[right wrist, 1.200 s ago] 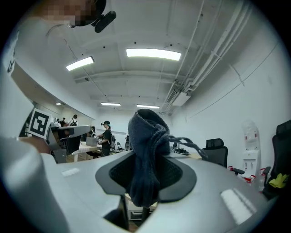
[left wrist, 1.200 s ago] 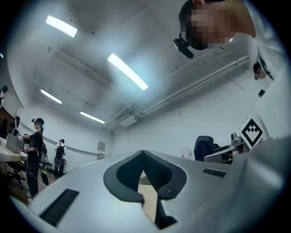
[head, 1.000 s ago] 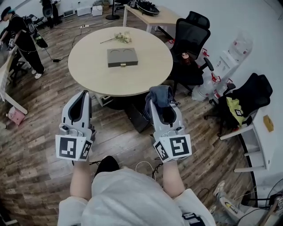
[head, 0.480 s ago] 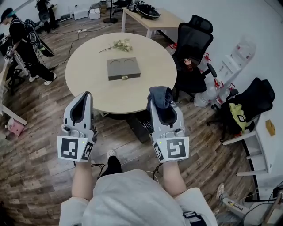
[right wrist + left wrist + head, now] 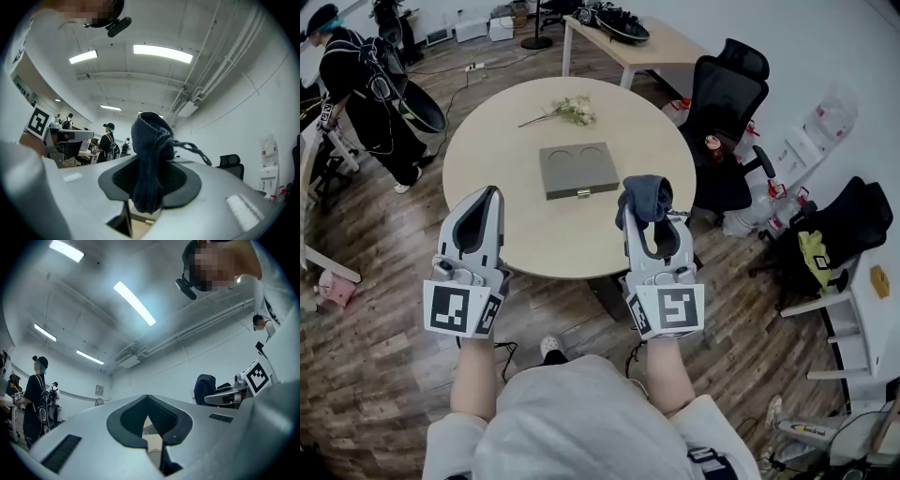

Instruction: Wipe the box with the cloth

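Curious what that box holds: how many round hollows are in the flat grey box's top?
2, side by side on the flat grey rectangular box: left hollow, right hollow. None hidden.

A dark wood-plank floor (image 5: 366, 375) is seen throughout the room. A round, pale table (image 5: 497, 159) is placed at the centre, with a black office chair (image 5: 727, 89) just to its right. A rectangular desk (image 5: 670, 42) is set farther back, near the white wall (image 5: 825, 37). The room is lit by ceiling strip lights (image 5: 162, 53).
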